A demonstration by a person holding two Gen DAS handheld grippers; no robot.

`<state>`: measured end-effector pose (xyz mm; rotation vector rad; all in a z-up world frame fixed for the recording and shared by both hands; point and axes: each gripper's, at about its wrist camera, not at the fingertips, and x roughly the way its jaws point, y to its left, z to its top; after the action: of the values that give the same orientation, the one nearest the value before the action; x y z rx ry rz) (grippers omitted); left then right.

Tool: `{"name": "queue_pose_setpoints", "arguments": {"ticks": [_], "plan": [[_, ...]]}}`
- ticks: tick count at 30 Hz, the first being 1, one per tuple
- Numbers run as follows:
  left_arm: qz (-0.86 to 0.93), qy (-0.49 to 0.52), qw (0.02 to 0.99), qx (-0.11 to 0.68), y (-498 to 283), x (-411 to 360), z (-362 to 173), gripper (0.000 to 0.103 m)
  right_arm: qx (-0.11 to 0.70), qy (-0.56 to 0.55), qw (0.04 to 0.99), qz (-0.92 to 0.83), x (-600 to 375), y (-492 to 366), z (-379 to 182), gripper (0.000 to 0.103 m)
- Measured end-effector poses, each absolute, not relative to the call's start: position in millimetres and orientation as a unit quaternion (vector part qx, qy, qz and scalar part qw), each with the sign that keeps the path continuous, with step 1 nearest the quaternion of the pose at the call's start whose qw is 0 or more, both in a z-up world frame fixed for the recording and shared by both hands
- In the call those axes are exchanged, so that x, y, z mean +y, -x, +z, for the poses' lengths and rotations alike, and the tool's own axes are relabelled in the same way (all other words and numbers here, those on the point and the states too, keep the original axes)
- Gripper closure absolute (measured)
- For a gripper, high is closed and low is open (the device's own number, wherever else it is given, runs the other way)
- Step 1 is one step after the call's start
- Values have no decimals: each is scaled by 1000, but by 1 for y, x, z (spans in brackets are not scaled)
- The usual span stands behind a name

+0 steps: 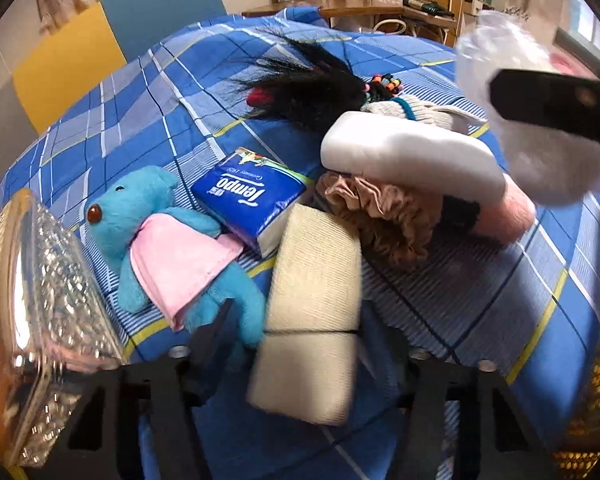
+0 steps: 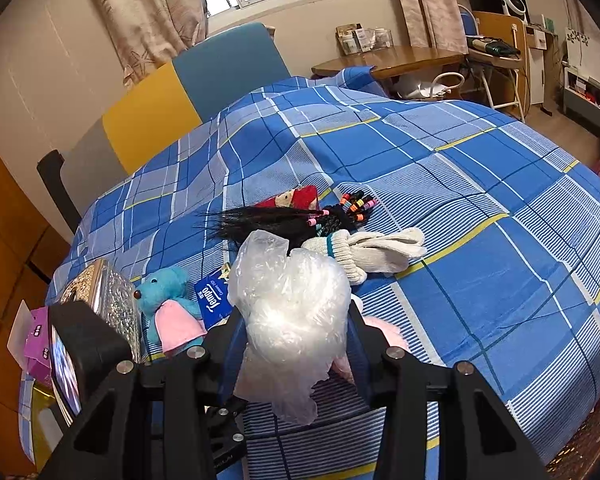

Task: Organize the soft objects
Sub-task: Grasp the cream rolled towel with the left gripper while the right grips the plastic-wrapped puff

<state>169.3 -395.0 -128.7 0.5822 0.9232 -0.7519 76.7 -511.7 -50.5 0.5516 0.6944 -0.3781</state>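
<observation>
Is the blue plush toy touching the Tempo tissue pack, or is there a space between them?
Touching. In the left wrist view the blue plush toy lies against the Tempo tissue pack: its pink cloth edge overlaps the pack's lower corner, with no bedsheet visible between them.

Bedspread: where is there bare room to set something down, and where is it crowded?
The blue plaid bedspread lies bare right of the white knit gloves, and beyond the black hairpiece toward the headboard. It is crowded at the near left: blue plush toy, tissue pack, cream sponge, all touching.
</observation>
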Motion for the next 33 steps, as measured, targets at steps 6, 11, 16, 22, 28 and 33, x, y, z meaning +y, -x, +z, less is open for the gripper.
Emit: {"name": "queue_pose_setpoints", "arguments": {"ticks": [6,11,16,22,28,33], "plan": [[-359,-202,796,445,-164,-360,-121,50,333,-264,888,-177,-510,-77,-50,57],[-373,-181,794,445,-144,-335,-122,52,332,-259,891,-173,-508,-77,-49,57],[-363,-191,804,430,-131,-322,-127,52,333,-252,892,-172,-505,-77,-48,57],[-354,-188,826,397,-137,-342,-106,13,337,-247,892,-173,-503,-79,-49,57],[-359,-242,791,432,-153,-372,-123,58,340,-243,891,-175,-503,-80,-49,57],[-365,-218,783,454,-157,-360,-132,58,342,-244,890,-177,-504,-81,-50,57]]}}
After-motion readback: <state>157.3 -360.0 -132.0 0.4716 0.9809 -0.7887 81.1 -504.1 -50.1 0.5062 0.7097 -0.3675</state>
